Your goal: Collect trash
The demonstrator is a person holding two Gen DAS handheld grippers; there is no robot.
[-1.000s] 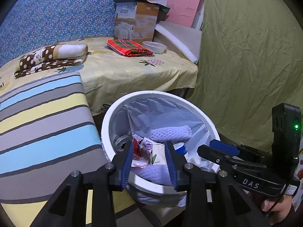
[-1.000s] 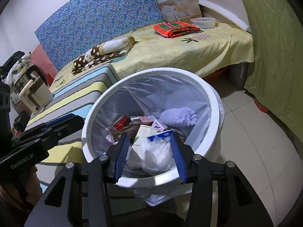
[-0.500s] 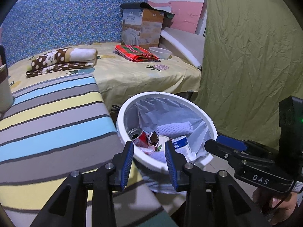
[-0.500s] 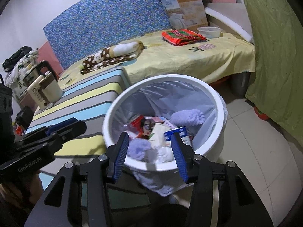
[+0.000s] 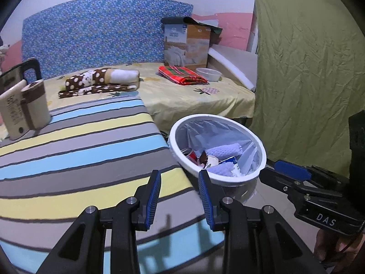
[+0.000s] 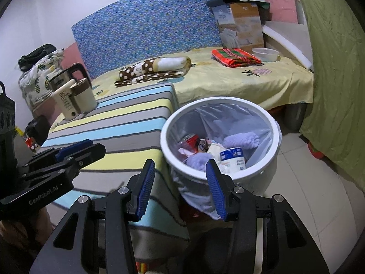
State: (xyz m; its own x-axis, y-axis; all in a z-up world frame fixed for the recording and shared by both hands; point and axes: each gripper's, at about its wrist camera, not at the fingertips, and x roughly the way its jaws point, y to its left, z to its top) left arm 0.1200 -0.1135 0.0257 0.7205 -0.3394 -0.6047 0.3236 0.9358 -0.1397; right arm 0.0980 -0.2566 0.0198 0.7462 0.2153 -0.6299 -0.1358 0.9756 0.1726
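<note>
A wide bed (image 6: 262,84) covered by a pale yellow printed sheet fills the back of the room, with a blue flowered headboard panel (image 6: 148,20) upright behind it. Nearer stands a low table (image 5: 75,150) draped in a cloth of grey, yellow and light-blue stripes, and a beige and brown electric kettle (image 5: 25,107) sits at its far left corner. Just beside the table's right edge, on the tiled floor (image 6: 319,201), is a round white plastic trash bin (image 6: 269,166) lined with a thin translucent bag; the collected trash lies inside it: a red drink can (image 6: 190,140), a lilac fuzzy cloth (image 6: 241,139), a small white carton with blue print (image 6: 232,159) and crumpled paper. On the bed lie a brown polka-dot folded blanket (image 5: 100,82), a red and green plaid folded cloth (image 5: 182,74), a printed cardboard box (image 5: 186,45) and a clear plastic bowl (image 5: 208,74). The left gripper (image 5: 179,189) is over the table's near corner, its blue-padded fingers about half apart with nothing between them. The right gripper (image 6: 180,180) hangs in front of the bin's near rim, its fingers likewise half spread and empty.
</note>
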